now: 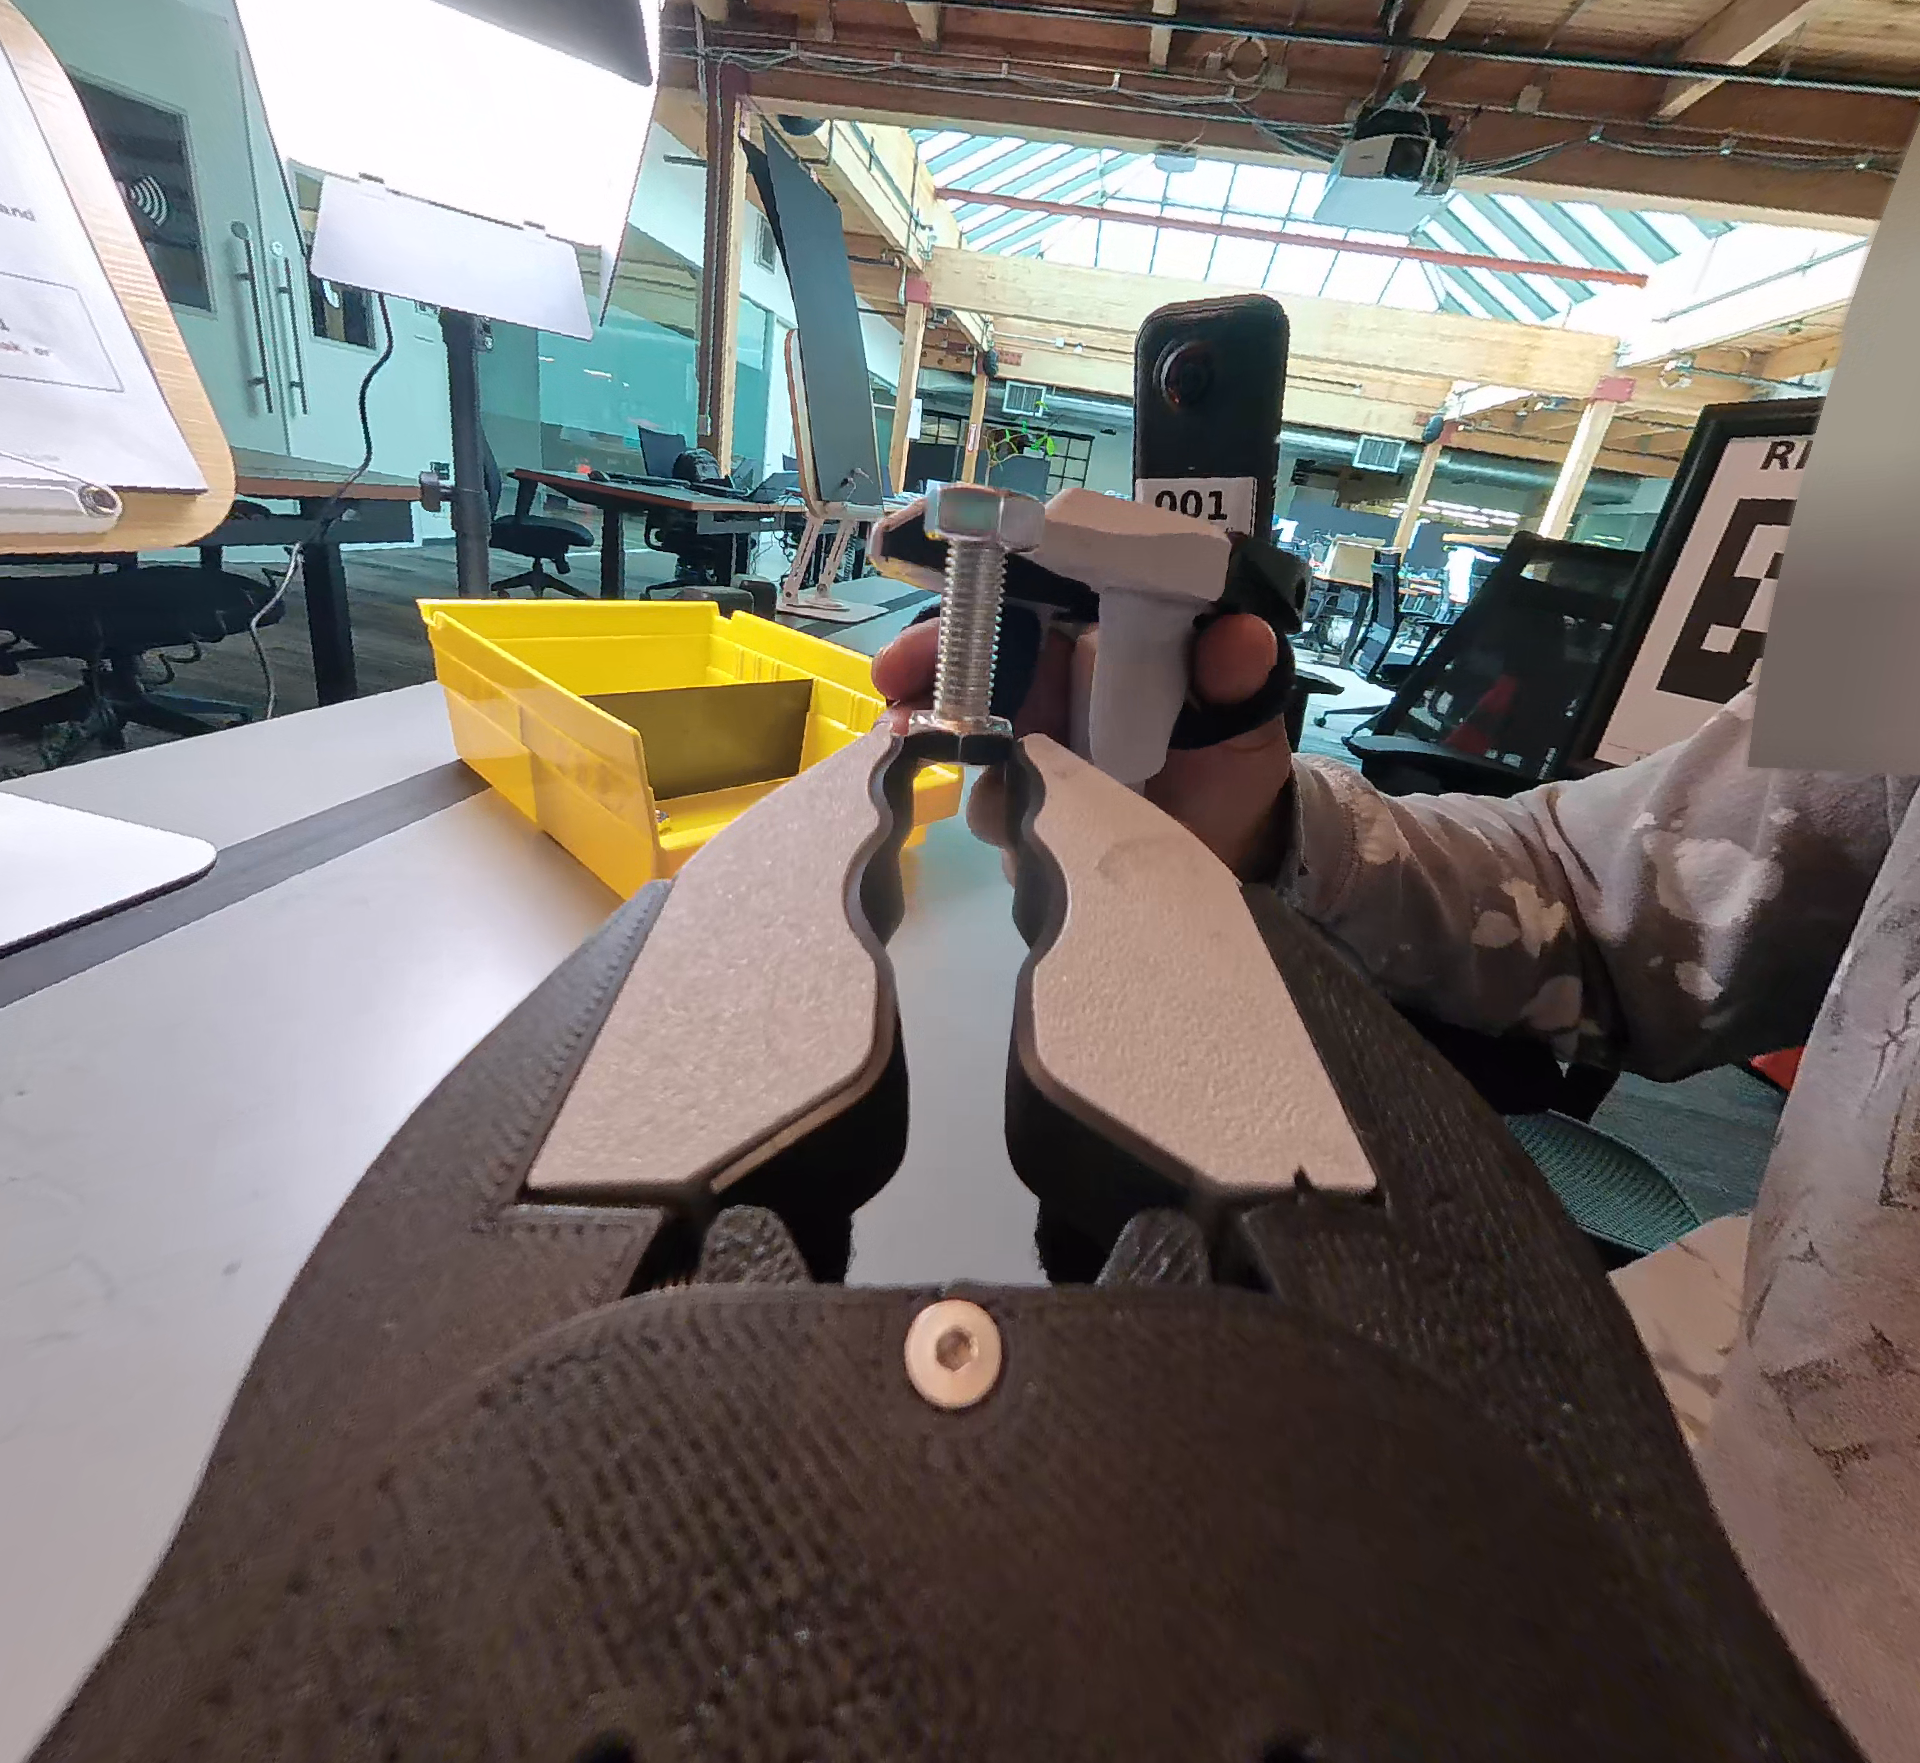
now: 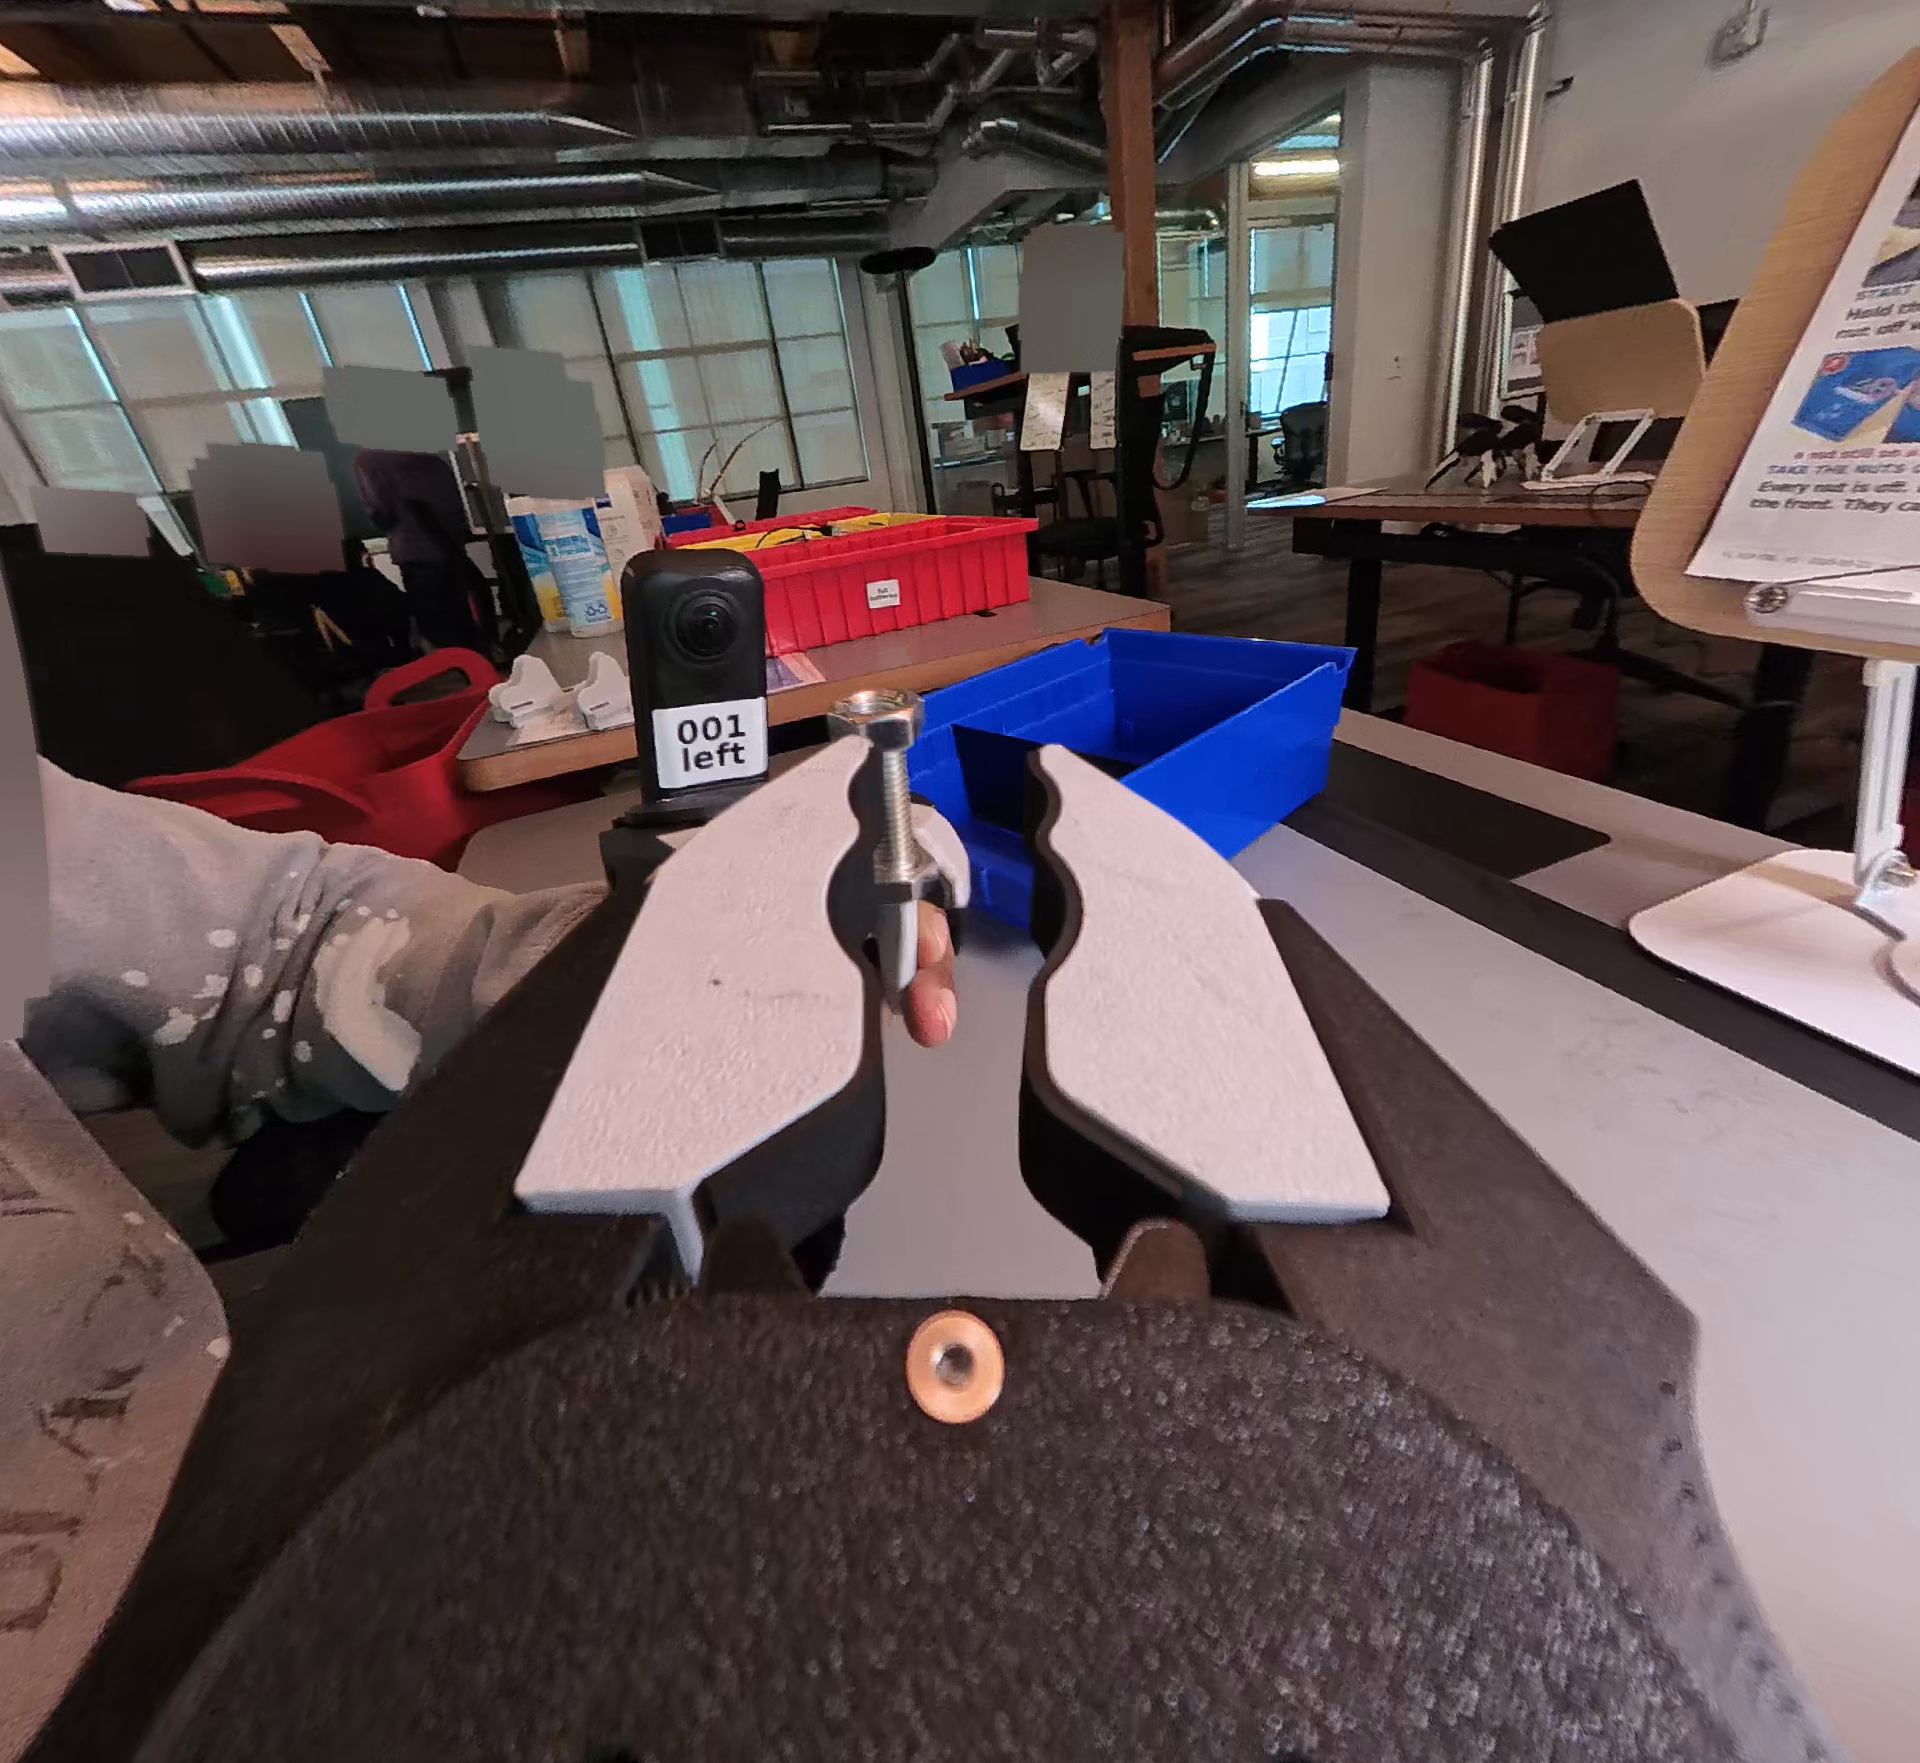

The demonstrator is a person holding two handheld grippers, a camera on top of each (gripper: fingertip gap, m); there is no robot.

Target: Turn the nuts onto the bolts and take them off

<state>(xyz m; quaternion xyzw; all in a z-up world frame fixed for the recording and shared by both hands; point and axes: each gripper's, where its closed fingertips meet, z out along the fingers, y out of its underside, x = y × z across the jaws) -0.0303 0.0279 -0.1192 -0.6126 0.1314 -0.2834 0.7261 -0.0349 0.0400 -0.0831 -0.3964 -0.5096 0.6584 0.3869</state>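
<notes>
Left tongs [image 1: 956, 747] fill the lower half of the left wrist view, clamped at their tips on the nut [image 1: 951, 743] at frame centre. From it the bolt [image 1: 966, 622] stands upright, long axis vertical, hex head on top and well above the surface [image 1: 312, 986].

In the right wrist view the right tongs [image 2: 948, 757] are spread, not gripping. The bolt head sits just off the tip of the finger left of centre, outside the gap, so the next move likely needs a small shift left before closing. The right tongs are the free pair and already near.

A yellow bin [image 1: 499, 674] at left centre shows a dark divider and little else. The blue bin [image 2: 1226, 778], right of centre, hides its floor.
</notes>
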